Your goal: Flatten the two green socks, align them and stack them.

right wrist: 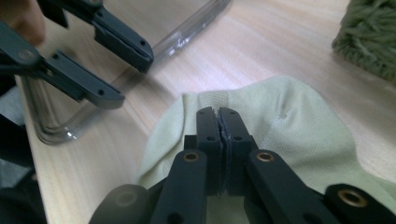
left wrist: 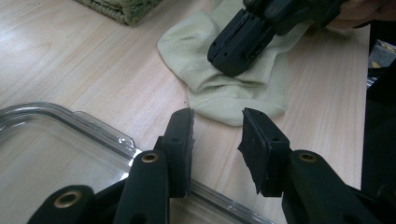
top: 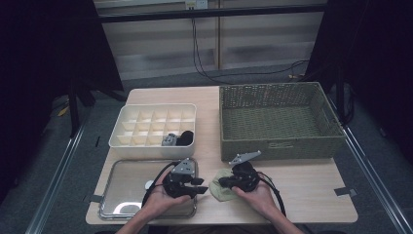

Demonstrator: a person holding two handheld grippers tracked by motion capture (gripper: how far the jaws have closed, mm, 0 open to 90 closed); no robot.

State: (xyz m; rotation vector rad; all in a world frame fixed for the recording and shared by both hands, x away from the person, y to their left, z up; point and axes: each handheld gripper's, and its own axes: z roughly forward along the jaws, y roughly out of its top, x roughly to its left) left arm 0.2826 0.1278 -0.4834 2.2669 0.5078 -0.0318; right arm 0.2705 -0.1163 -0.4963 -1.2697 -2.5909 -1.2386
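Note:
A pale green sock (top: pixel 220 191) (left wrist: pixel 233 95) (right wrist: pixel 289 130) lies flat on the wooden table near the front edge. My right gripper (top: pixel 224 183) (right wrist: pixel 217 112) points left over the sock's middle, its pads pressed together with the tips sunk into the fabric. The left gripper view shows that right gripper (left wrist: pixel 222 60) lying on the cloth. My left gripper (top: pixel 202 187) (left wrist: pixel 217 135) stands open just left of the sock, over the corner of a clear plastic lid (top: pixel 129 187) (left wrist: pixel 46 140), with nothing between its jaws. The right gripper view shows the left gripper (right wrist: pixel 135 77) beside the sock.
A woven green basket (top: pixel 280 144) stands at the back right, close behind the sock. A white divided box (top: pixel 122 127) sits at the back left with a grey item (top: pixel 169 140) and a black item (top: pixel 185 138) in its front cells. Bare tabletop (top: pixel 311 187) extends to the right of the sock.

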